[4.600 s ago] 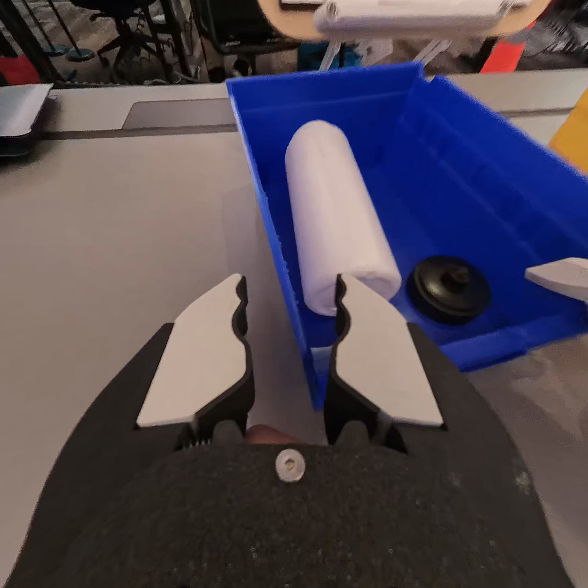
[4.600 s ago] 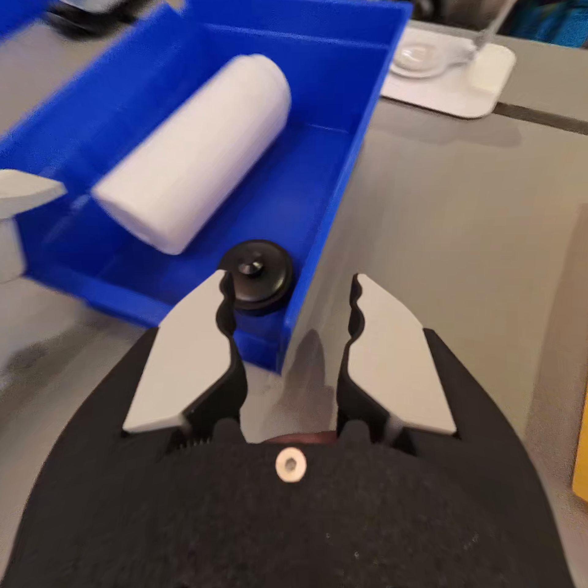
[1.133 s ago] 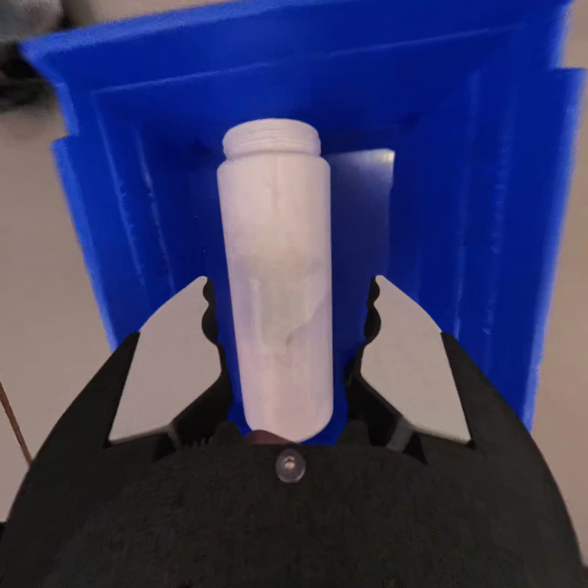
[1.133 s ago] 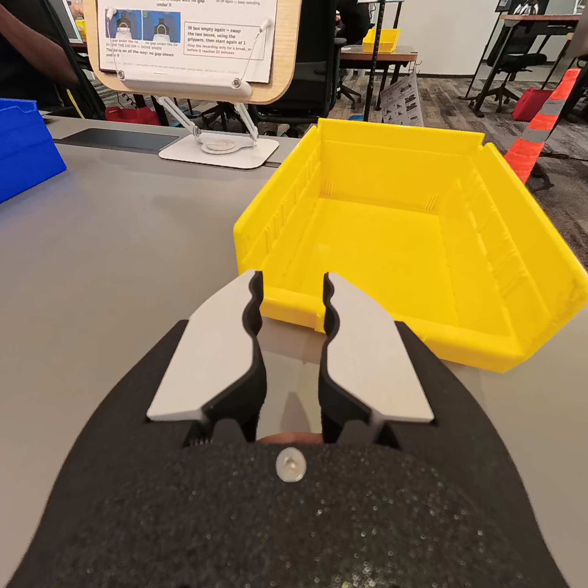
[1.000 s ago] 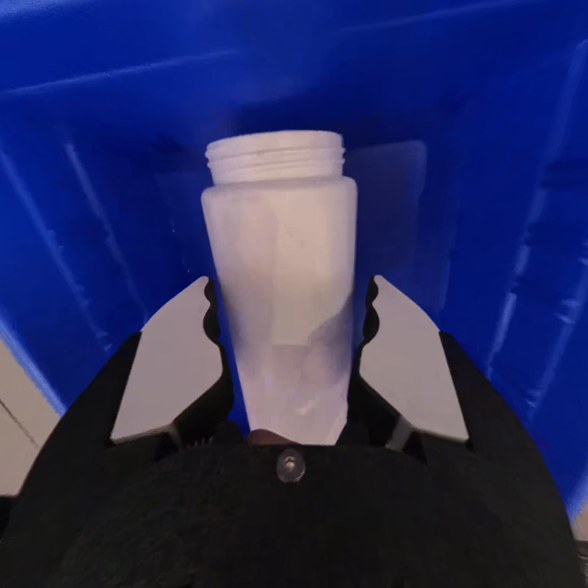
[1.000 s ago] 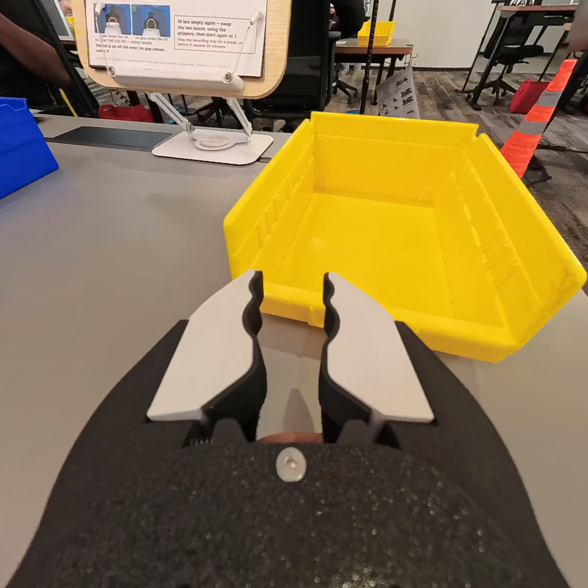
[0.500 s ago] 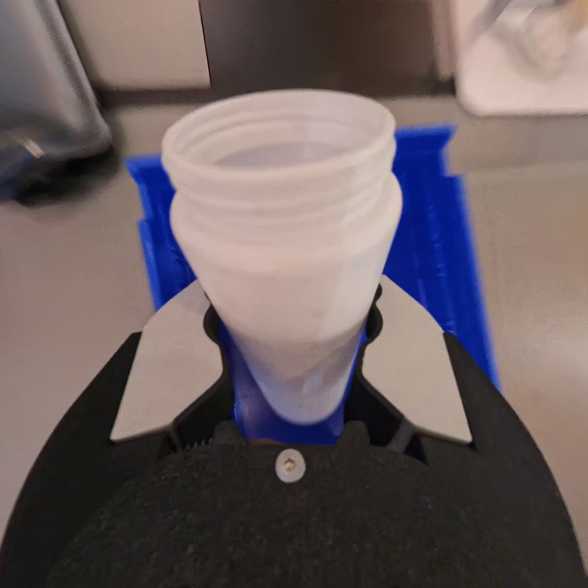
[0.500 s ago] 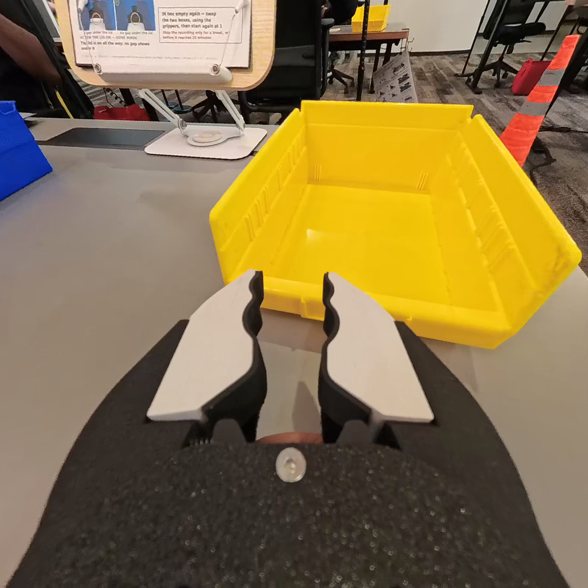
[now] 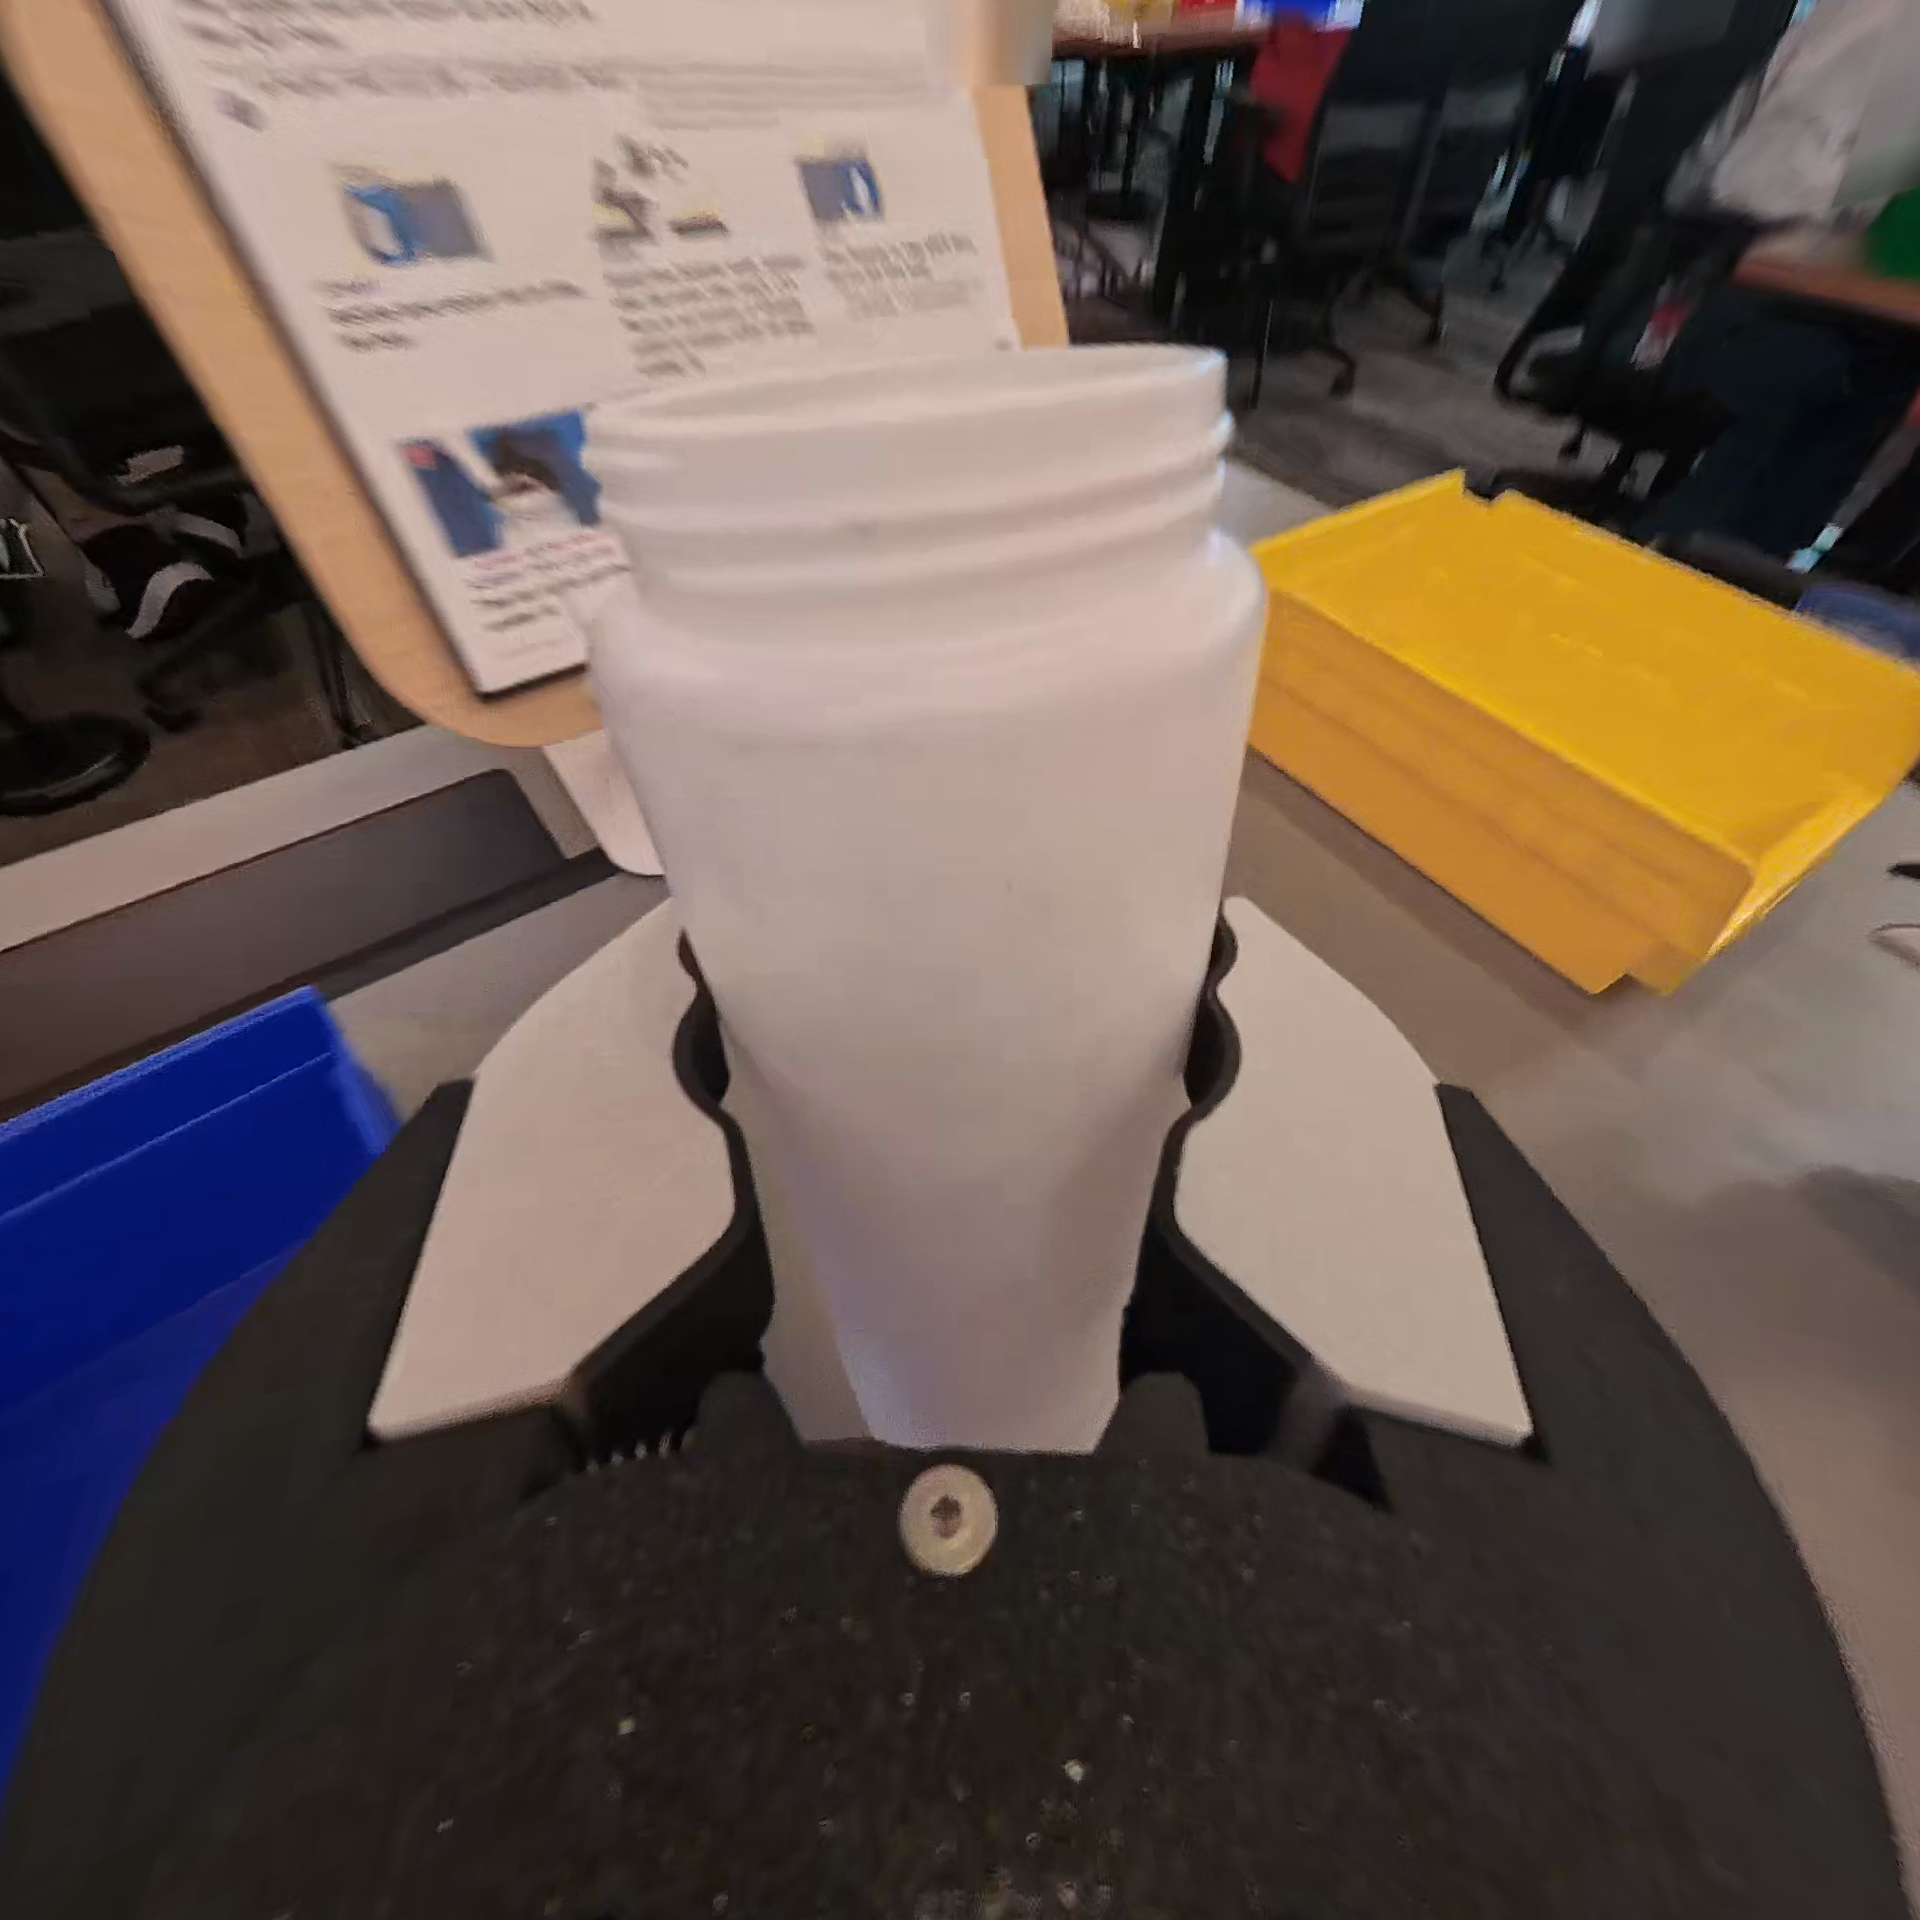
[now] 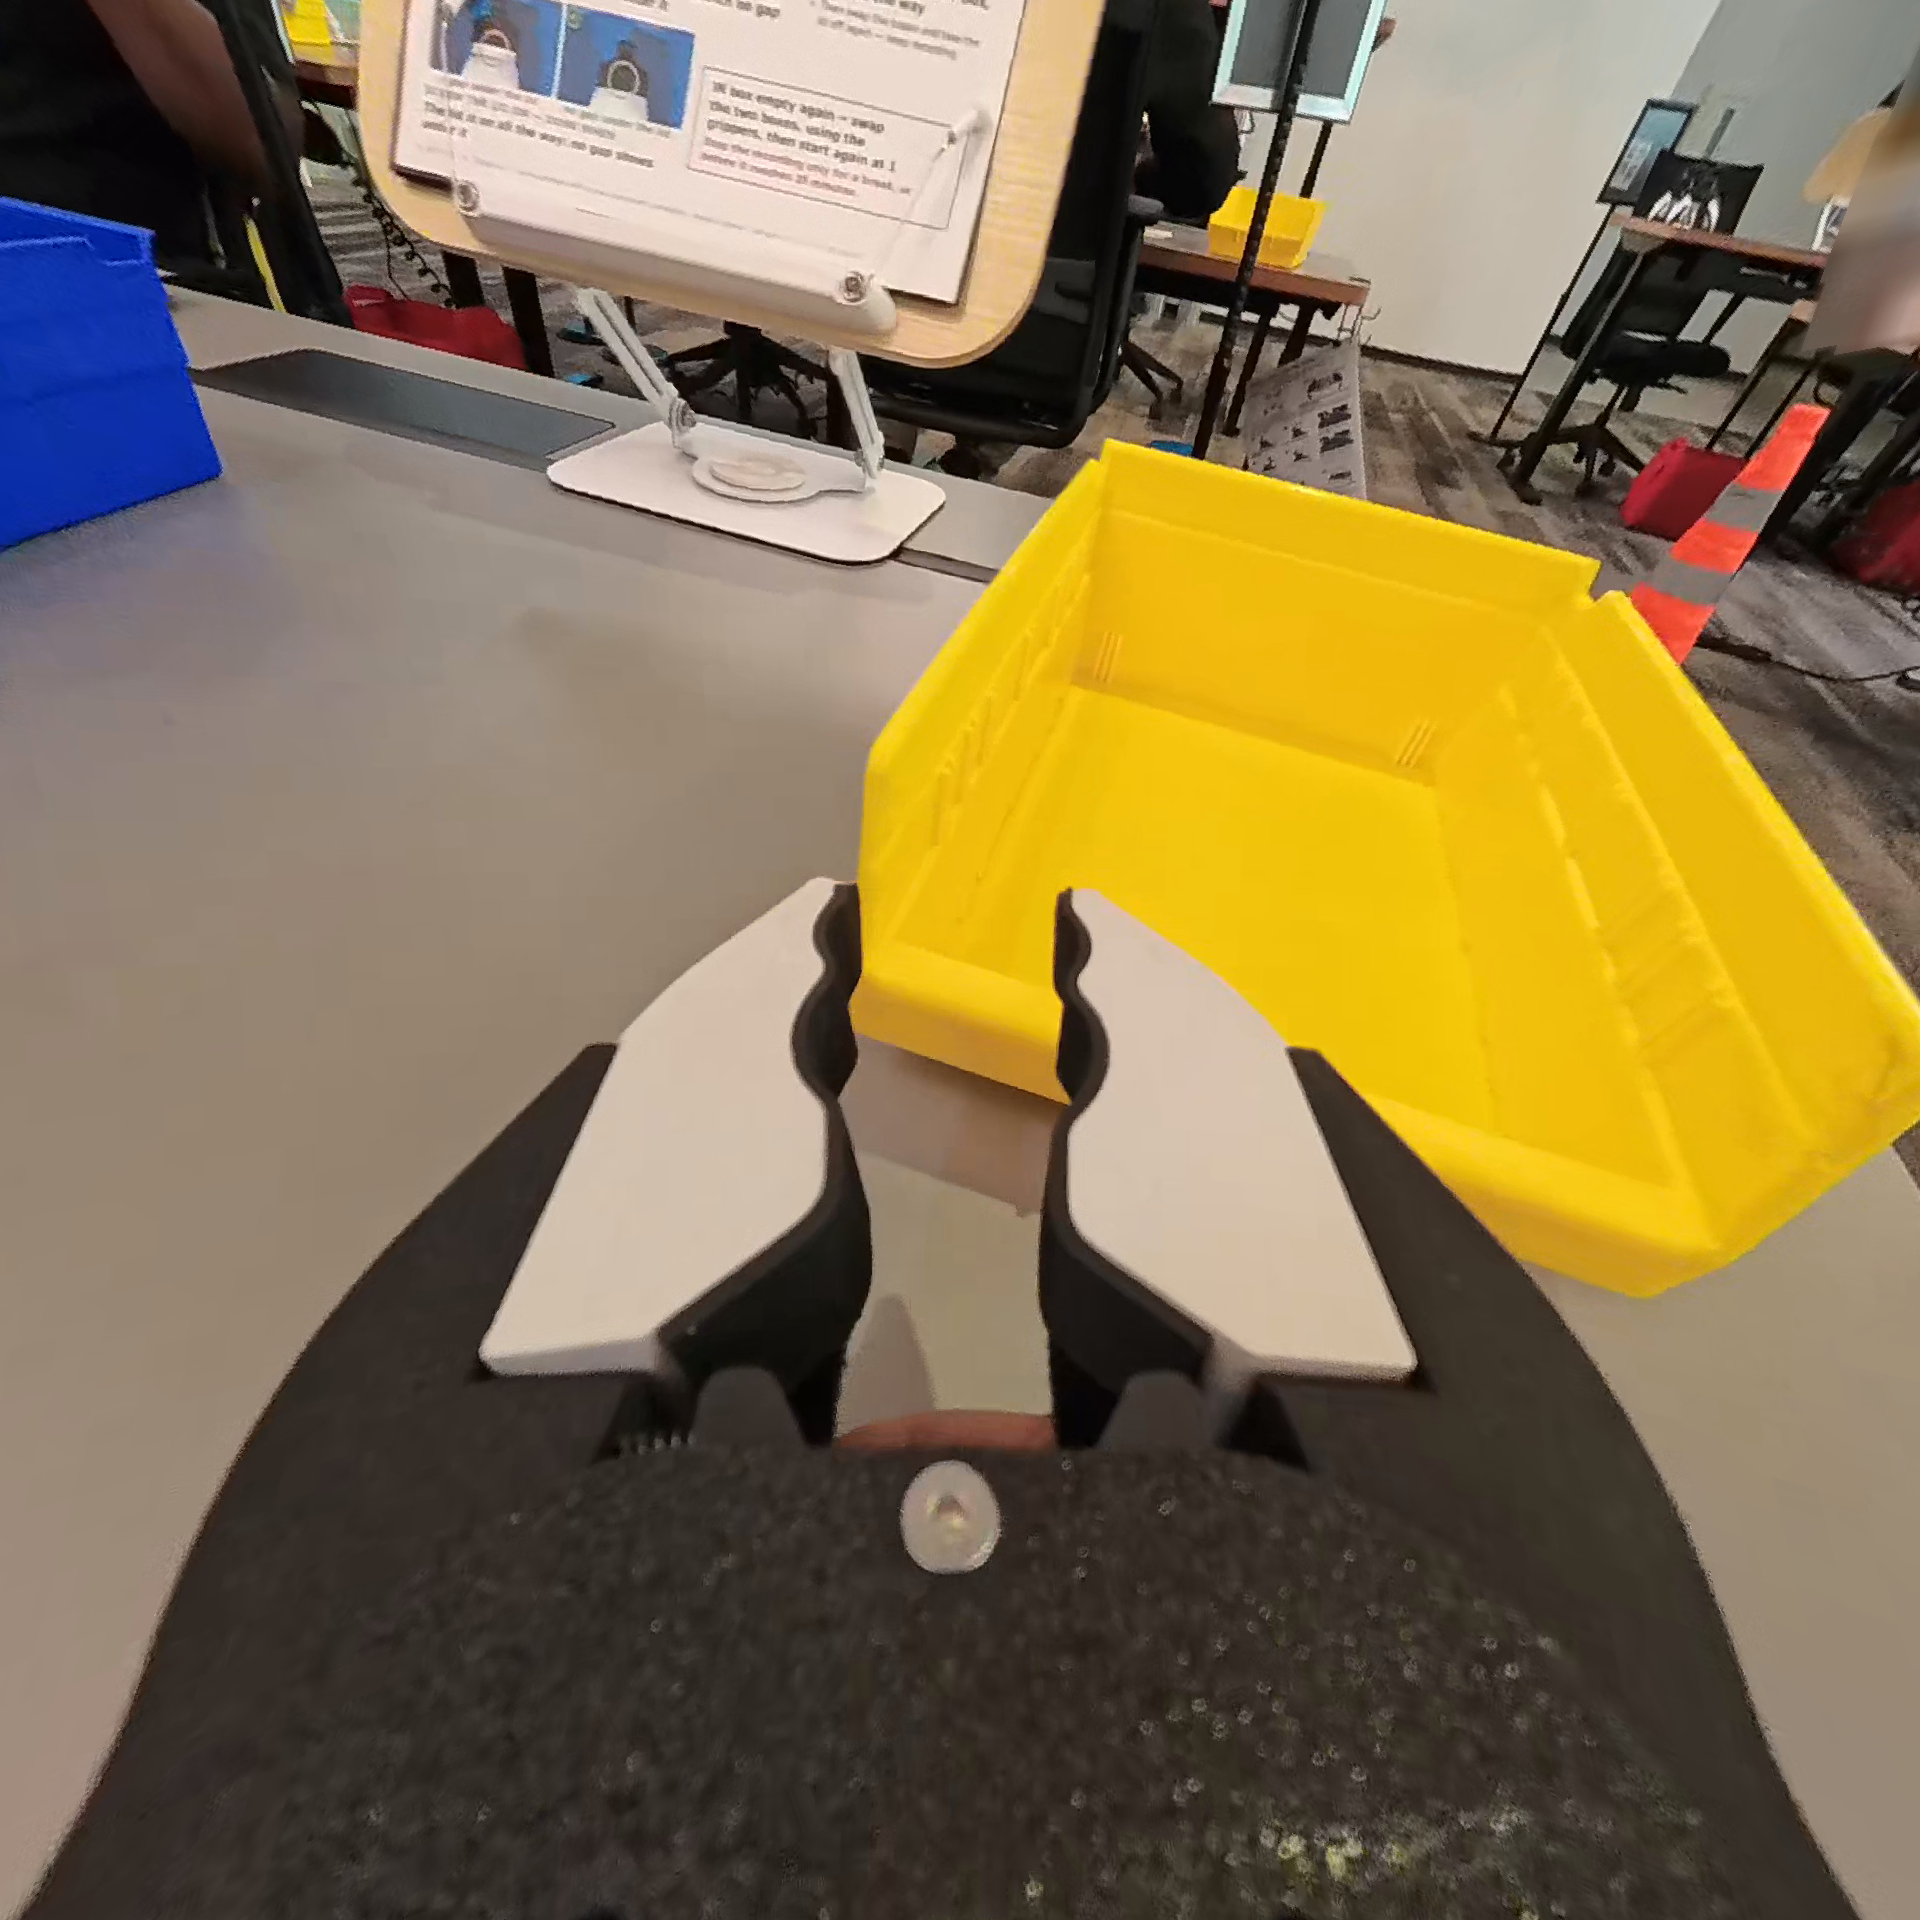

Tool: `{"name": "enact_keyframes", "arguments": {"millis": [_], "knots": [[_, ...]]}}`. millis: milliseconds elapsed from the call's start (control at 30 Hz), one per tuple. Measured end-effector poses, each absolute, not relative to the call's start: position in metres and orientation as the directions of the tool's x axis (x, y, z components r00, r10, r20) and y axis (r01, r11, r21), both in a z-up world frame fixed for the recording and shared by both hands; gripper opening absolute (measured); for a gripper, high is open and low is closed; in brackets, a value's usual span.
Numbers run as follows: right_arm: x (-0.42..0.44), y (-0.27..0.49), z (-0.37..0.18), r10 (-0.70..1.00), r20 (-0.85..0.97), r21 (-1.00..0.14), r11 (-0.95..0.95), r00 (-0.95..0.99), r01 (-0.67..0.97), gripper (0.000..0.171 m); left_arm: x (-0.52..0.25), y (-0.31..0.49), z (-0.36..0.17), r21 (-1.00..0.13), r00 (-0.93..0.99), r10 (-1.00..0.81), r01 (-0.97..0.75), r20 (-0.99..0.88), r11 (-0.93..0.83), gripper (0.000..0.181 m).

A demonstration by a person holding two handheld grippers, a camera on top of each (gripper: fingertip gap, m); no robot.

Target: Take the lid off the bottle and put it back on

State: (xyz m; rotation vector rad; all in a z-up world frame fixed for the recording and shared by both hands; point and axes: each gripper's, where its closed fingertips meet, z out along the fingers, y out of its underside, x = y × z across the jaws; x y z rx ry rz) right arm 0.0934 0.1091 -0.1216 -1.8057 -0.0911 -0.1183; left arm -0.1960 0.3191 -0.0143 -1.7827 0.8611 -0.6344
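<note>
Left gripper clamped on the white plastic wide-mouth bottle, fingers pressing both sides of its lower body. Bottle stands upright in the grip, threaded neck bare, mouth open. No lid in either view; I can't say where it lies.

Right gripper holds nothing, fingers parted by a narrow gap, hovering over the grey tabletop just before the near corner of the yellow plastic bin.

My read: lid is off, so the step in hand is getting the bottle steady for recapping. I'd keep it vertical and held low as it is, leaving the threads free. The right gripper needs to fetch the lid, open wider for it, bring it down square over the mouth, then turn without cross-threading.

Counts: one bottle, zero lids seen, two grippers (one per view). One yellow bin, nothing in it. One blue plastic bin, partly in frame at left. One wooden-edged instruction board on a white stand behind the table.
</note>
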Motion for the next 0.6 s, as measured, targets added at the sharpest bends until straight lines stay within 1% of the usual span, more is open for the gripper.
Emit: {"name": "enact_keyframes", "arguments": {"millis": [100,167,233,333,500,600], "knots": [[0.094,0.106,-0.120,0.000,0.129,-0.966,-0.226,0.992,0.125,0.035,-0.148,0.332,-0.038,-0.927,0.601,-0.799,-0.295,0.008,-0.232,0.087],[0.095,0.104,-0.121,0.002,0.125,-0.966,-0.227,0.992,0.123,0.035,-0.134,0.351,-0.049,-0.930,0.647,-0.762,-0.274,0.009,-0.243,0.087],[0.095,0.103,-0.124,0.008,0.126,-0.964,-0.236,0.992,0.125,0.035,-0.130,0.369,-0.060,-0.937,0.709,-0.706,-0.244,0.004,-0.250,0.087],[0.092,0.103,-0.127,0.022,0.137,-0.959,-0.247,0.990,0.138,0.035,-0.120,0.374,-0.078,-0.947,0.720,-0.692,-0.182,0.056,-0.266,0.087],[0.080,0.107,-0.131,0.067,0.178,-0.945,-0.267,0.982,0.189,0.035,-0.112,0.369,-0.096,-0.961,0.720,-0.694,-0.197,-0.009,-0.192,0.088],[0.069,0.110,-0.133,0.103,0.189,-0.941,-0.266,0.976,0.211,0.035,-0.107,0.359,-0.099,-0.967,0.695,-0.719,-0.194,-0.016,-0.165,0.088]]}}
